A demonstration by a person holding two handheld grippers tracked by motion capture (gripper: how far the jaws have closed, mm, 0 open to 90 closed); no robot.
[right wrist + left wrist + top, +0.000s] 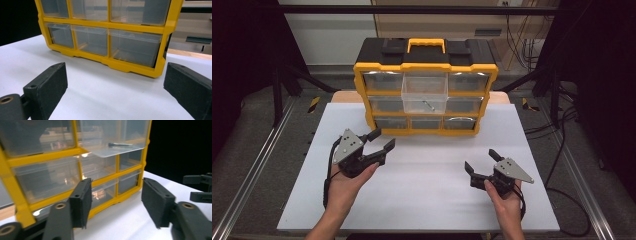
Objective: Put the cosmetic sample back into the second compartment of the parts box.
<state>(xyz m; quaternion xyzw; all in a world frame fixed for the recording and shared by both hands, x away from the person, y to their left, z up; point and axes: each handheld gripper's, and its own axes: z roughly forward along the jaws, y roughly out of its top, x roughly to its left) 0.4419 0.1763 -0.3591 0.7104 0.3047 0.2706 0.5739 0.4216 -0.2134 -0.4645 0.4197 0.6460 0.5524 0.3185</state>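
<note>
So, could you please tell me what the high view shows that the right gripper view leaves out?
High view: the organizer's black top and yellow handle, the pulled-out top-middle drawer with a small dark screw, both hands, and the left gripper. Right gripper view: a close look between the right gripper jaws at empty lower drawers. Both: the yellow drawer organizer and white table.

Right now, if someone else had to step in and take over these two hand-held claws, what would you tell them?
Left gripper: open, nothing between the jaws, in front of the organizer's lower left.
Right gripper: open, empty, over the white table.
Yellow drawer organizer: upright at the table's far edge.
Top-middle clear drawer: pulled out, with a small dark screw inside.
Done: that drawer is open.
Left: probably take the screw out or push the drawer shut; neither gripper touches it yet.
</note>
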